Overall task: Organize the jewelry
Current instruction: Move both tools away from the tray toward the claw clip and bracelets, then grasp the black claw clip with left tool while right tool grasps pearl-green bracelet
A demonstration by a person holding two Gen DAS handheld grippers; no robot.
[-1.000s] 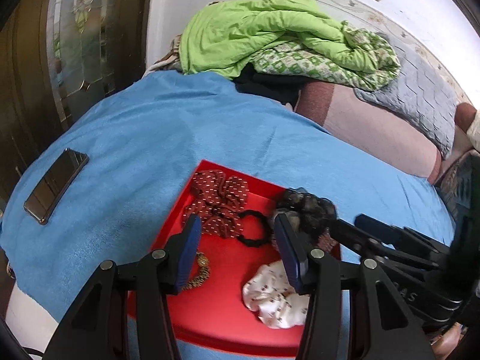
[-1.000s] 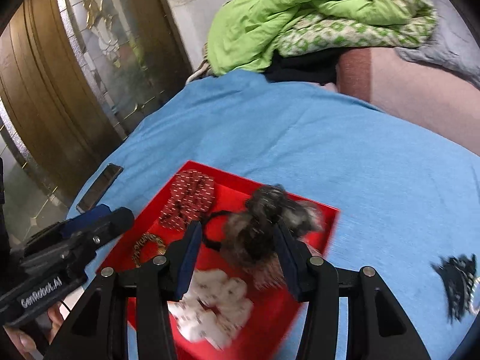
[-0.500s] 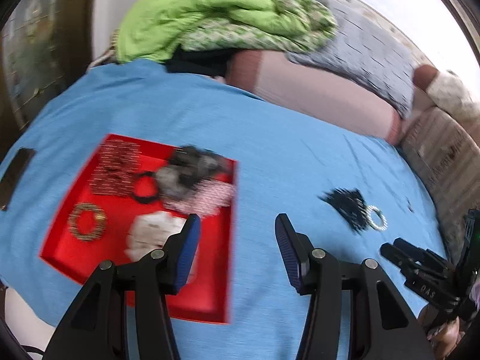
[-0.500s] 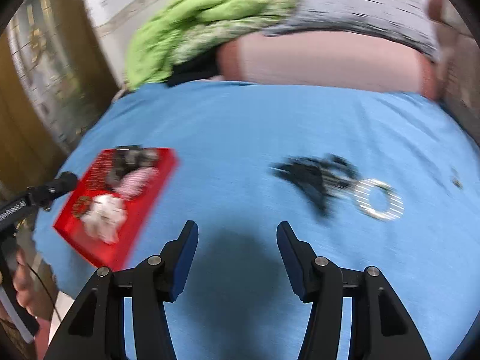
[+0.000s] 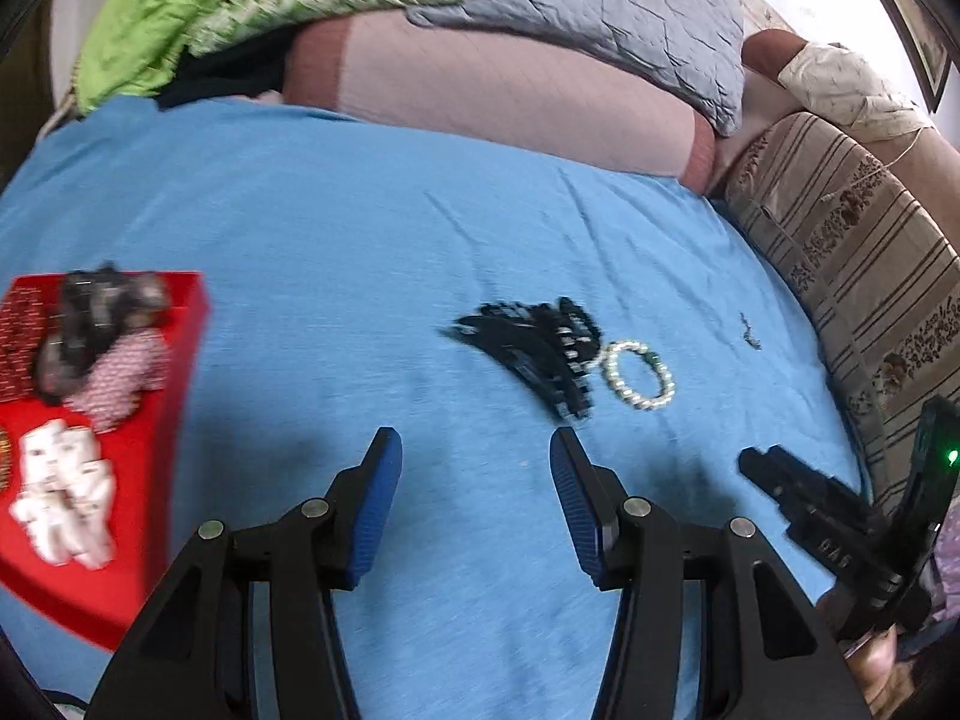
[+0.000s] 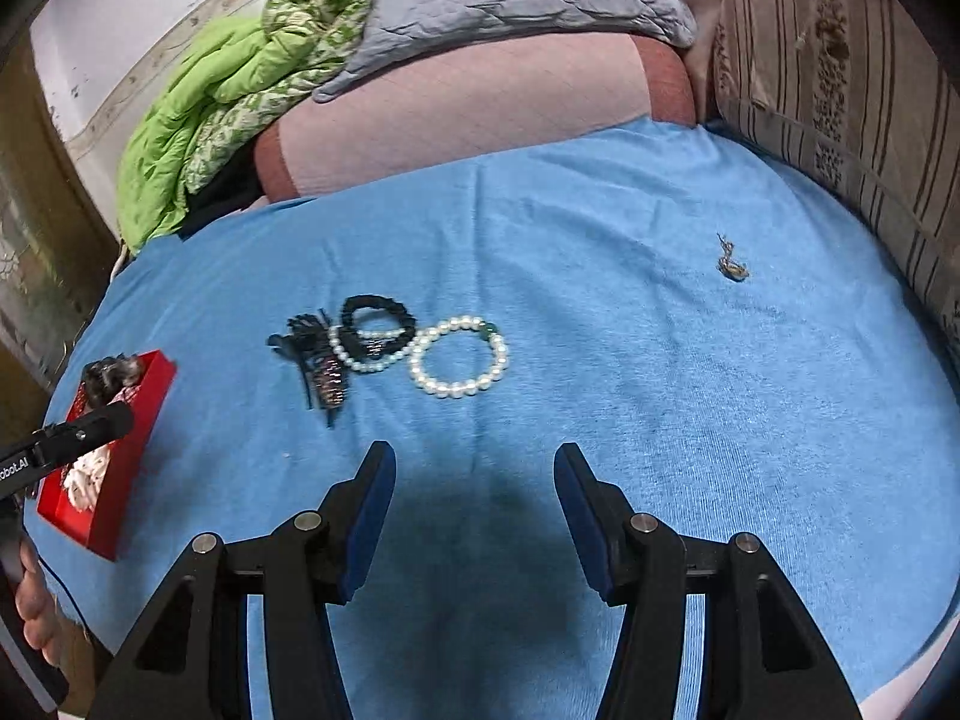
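A blue blanket [image 6: 600,360] covers the bed, with a green quilt [image 6: 198,120] heaped at its far end. The red tray [image 5: 144,480] sits at the left edge, holding scrunchies (one white, one dark). Both the left gripper [image 5: 474,462] and right gripper [image 6: 474,474] hover above bare blanket, jaws spread wide and empty. A black hair clip [image 6: 315,366] touches a pearl bracelet [image 6: 459,357] mid-bed; a small trinket [image 6: 732,264] lies well apart.

Right gripper [image 6: 474,480] hangs wide open above the blue bedspread [image 6: 600,420], pearl bracelet [image 6: 459,357] just ahead, red tray [image 6: 129,450] at its left edge.
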